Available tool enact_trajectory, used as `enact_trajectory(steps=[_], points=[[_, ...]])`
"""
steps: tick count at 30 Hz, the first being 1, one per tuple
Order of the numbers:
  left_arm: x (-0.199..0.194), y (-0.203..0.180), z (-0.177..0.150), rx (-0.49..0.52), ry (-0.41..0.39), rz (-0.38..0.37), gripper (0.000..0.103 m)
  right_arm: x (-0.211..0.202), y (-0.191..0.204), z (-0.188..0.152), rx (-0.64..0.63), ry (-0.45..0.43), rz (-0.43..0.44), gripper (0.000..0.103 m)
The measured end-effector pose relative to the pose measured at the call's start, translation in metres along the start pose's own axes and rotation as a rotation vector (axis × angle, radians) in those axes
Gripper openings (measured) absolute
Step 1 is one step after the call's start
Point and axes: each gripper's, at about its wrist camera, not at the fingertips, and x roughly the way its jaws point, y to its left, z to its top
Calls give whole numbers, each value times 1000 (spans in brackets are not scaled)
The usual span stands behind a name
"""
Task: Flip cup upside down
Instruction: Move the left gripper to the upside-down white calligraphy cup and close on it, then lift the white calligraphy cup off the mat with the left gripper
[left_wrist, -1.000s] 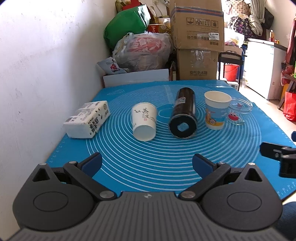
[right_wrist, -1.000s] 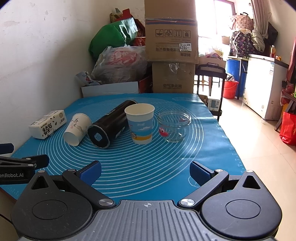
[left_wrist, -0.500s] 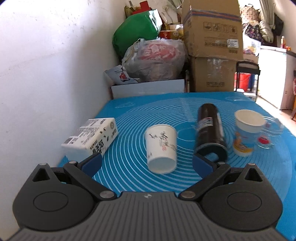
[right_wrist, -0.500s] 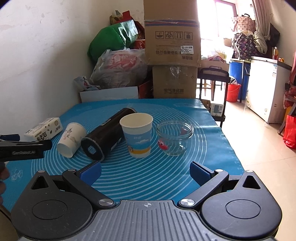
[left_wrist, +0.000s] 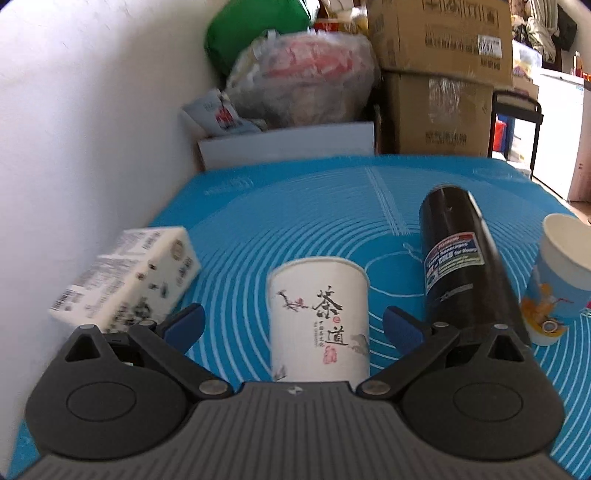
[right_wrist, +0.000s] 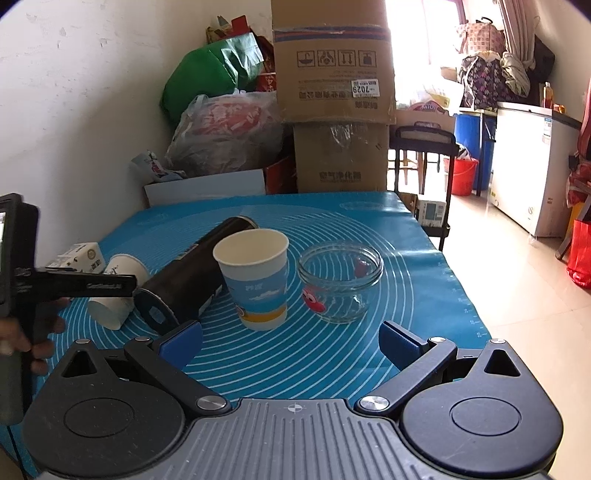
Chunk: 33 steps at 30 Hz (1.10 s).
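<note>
A white paper cup with ink drawing and Chinese characters (left_wrist: 319, 317) lies on its side on the blue mat (left_wrist: 295, 206), its bottom toward me. My left gripper (left_wrist: 291, 325) is open, its blue fingertips on either side of the cup and apart from it. The cup also shows in the right wrist view (right_wrist: 118, 291), with the left gripper's finger (right_wrist: 85, 285) over it. A blue and white paper cup (right_wrist: 256, 277) stands upright in front of my right gripper (right_wrist: 290, 339), which is open and empty.
A black cylinder (left_wrist: 461, 262) lies on its side right of the white cup. A white carton (left_wrist: 129, 277) lies by the wall at left. A glass jar (right_wrist: 341, 282) stands right of the blue cup. Boxes and bags (right_wrist: 332, 74) are piled behind the table.
My left gripper has moved forward and down so the lying white cup now sits between its open fingers. My right gripper has moved slightly closer to the upright cup.
</note>
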Motion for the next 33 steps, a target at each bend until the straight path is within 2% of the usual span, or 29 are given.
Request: enact_trajectory(steps=[1, 3, 4, 7, 8, 9, 10, 12, 18, 24, 33], points=[[1, 2, 0, -17, 2, -20, 100, 1, -1, 0, 2, 2, -3, 103], [2, 4, 1, -23, 16, -64, 84, 3, -4, -1, 10, 5, -7, 103], [2, 4, 2, -23, 21, -79, 80, 4, -4, -1, 16, 7, -8, 103], [0, 5, 1, -20, 29, -56, 75, 5, -6, -3, 31, 14, -5, 103], [1, 6, 1, -23, 34, -60, 72, 5, -5, -3, 31, 15, -3, 103], [1, 7, 1, -29, 42, -74, 63, 5, -5, -3, 29, 14, -4, 103], [1, 8, 2, -36, 48, -95, 60, 4, -4, -3, 23, 13, -5, 103], [-1, 5, 4, -25, 43, -70, 57, 1, -2, -2, 15, 8, -5, 103], [-20, 5, 8, -13, 23, -65, 54, -8, -1, 1, 4, -9, -9, 103], [-75, 1, 2, -28, -14, -92, 54, -24, 0, 2, -4, -32, -5, 103], [-132, -31, -39, -25, 23, -153, 56, -44, 2, -5, -41, -15, 10, 103]])
